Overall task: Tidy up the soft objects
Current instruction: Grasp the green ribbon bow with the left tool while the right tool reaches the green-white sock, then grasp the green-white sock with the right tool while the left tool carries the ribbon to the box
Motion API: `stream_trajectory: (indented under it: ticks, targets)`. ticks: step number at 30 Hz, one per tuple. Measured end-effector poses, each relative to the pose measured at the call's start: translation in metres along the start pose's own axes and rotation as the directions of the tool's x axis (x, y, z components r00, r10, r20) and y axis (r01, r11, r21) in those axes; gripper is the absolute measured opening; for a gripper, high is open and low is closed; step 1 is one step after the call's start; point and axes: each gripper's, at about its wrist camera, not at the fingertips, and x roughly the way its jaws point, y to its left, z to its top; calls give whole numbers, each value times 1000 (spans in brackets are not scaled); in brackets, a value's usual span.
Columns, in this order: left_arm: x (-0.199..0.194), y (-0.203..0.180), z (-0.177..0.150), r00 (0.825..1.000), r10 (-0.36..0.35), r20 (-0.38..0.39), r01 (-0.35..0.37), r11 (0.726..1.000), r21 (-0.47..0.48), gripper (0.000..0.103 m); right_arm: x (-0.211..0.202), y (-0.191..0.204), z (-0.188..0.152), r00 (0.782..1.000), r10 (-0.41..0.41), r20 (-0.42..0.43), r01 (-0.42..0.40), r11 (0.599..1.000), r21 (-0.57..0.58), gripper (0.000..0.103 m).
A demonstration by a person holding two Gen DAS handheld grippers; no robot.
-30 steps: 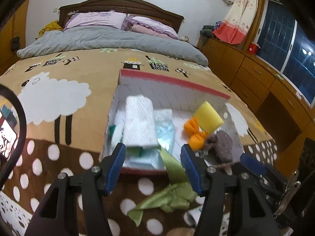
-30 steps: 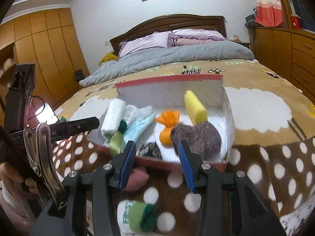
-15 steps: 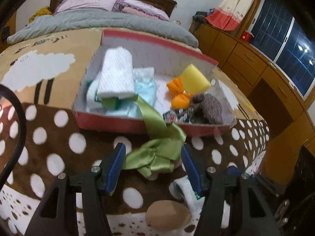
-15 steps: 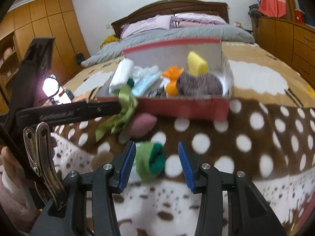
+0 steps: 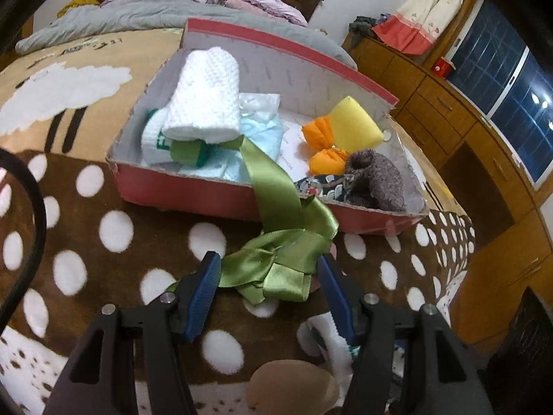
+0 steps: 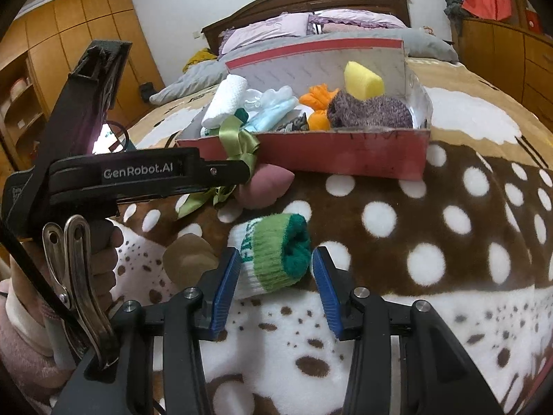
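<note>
A red cardboard box (image 5: 193,190) (image 6: 345,152) lies on the spotted blanket, holding a white rolled towel (image 5: 204,100), a light blue cloth, an orange cloth (image 5: 321,138), a yellow sponge (image 5: 356,124) and a fuzzy grey sock (image 5: 376,180). A green ribbon (image 5: 276,269) hangs over the box's front wall and bunches on the blanket. My left gripper (image 5: 268,276) stands open around that bunch. My right gripper (image 6: 276,276) is open around a rolled white-and-green sock (image 6: 273,256); a gap shows at the right pad.
A pink soft pad (image 6: 266,186) lies by the box front, and a tan pad (image 6: 188,259) sits nearer me. The left tool's black body and the hand holding it fill the left of the right wrist view. Wooden drawers (image 5: 484,145) line the right wall.
Both grippers have come down toward the blanket in front of the box. The ribbon bunch now lies between the left fingers and the sock roll between the right fingers. Openings look unchanged.
</note>
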Motion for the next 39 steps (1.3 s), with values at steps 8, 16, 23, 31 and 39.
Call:
stream_trajectory:
  ticks: [8, 16, 23, 31, 39]
  targets:
    - [4, -8, 0, 999, -43, -5, 43, 999, 25, 38, 6, 5, -4, 1000, 5, -1, -5, 1000, -11, 36]
    - [5, -14, -2, 999, -33, 21, 32, 999, 41, 39, 6, 3, -10, 1000, 4, 13, -4, 1000, 1, 32]
    - [-6, -19, -3, 999, -35, 41, 32, 997, 75, 12, 2, 2, -9, 1000, 11, 21, -11, 1000, 10, 28]
    - [-24, -10, -2, 996, -58, 71, 55, 997, 49, 6, 0, 3, -10, 999, 4, 32, -4, 1000, 8, 24]
    - [-43, -8, 3, 990, -70, 120, 66, 997, 39, 5, -9, 3, -8, 999, -7, 54, 7, 1000, 11, 22]
